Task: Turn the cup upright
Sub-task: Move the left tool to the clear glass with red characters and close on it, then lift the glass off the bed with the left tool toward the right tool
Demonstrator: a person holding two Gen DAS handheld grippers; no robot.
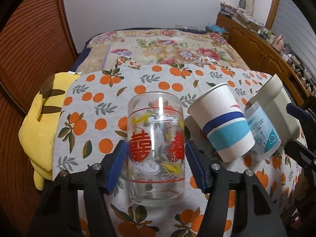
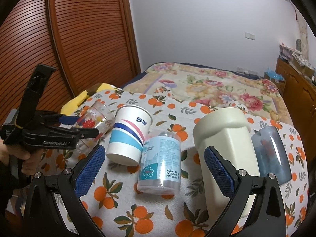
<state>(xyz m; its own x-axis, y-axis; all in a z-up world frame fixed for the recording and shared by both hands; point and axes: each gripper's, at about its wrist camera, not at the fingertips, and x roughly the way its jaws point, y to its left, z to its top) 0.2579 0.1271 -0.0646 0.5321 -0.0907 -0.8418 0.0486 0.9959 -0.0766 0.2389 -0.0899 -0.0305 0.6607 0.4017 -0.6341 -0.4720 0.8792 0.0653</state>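
Note:
A clear glass cup with red and yellow print stands with its thick base down on the orange-print cloth. My left gripper straddles it, blue pads close to both sides with small gaps showing, so it is open. The right wrist view shows the glass at the left with the left gripper around it. My right gripper is open and empty, hovering over a small clear plastic jar.
A paper cup with blue stripes stands upright right of the glass; it also shows in the right wrist view. A cream jug and a grey-blue container are at right. A yellow plush lies at the left edge.

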